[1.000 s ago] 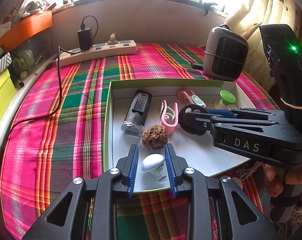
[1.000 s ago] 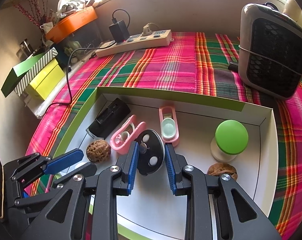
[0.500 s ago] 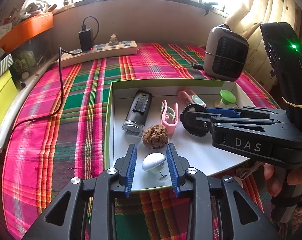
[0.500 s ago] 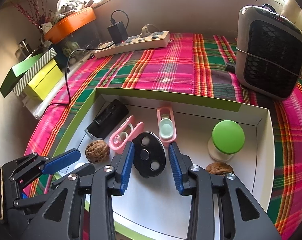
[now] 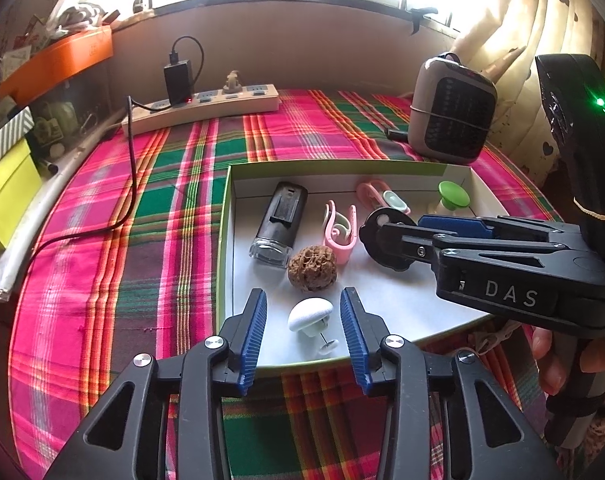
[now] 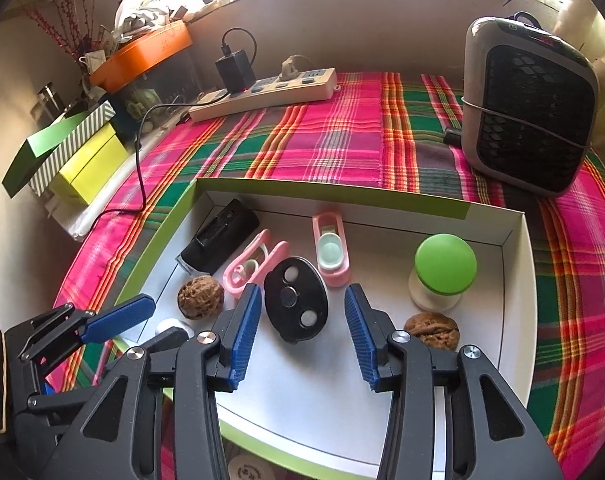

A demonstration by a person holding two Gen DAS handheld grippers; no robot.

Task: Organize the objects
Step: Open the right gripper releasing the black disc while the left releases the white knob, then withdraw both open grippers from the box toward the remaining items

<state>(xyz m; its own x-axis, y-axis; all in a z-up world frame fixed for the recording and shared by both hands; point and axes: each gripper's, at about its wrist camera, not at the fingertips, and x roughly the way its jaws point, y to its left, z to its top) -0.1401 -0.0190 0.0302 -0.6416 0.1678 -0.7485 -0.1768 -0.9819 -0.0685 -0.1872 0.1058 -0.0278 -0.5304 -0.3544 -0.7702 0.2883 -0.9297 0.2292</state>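
Nearest, the left gripper point(image 5: 302, 332) has its blue pads standing either side of a small white dome-capped pin point(image 5: 310, 314), which rests on the white floor of the shallow green-rimmed cardboard box point(image 5: 226, 216) near its front edge; the jaws are opening, about half spread, with clear gaps on both sides, so nothing is gripped. The pin's cap leans toward the far left and its thin metal stem runs back toward the gripper. Beside it, the right gripper point(image 6: 300, 332) brackets a black oval plastic piece with three round insets point(image 6: 296, 300); its jaws are opening too, clear of the piece, whose long axis runs roughly along the fingers, tilted a little to the left. A second ago both sets of pads were pinched on these same two things; now both lie released, and neither hand has shifted. Just beyond sit a wrinkled brown walnut point(image 5: 312, 268), a pink plastic clip point(image 5: 340, 232) and a black rectangular torch-like block point(image 5: 280, 220), with a green-capped white knob point(image 6: 442, 268) at the right. Farther back on the pink and green plaid cloth point(image 5: 142, 208) stand a grey heater point(image 6: 530, 104) and a power strip point(image 5: 202, 110). Either hand could retreat straight back, I'd judge.
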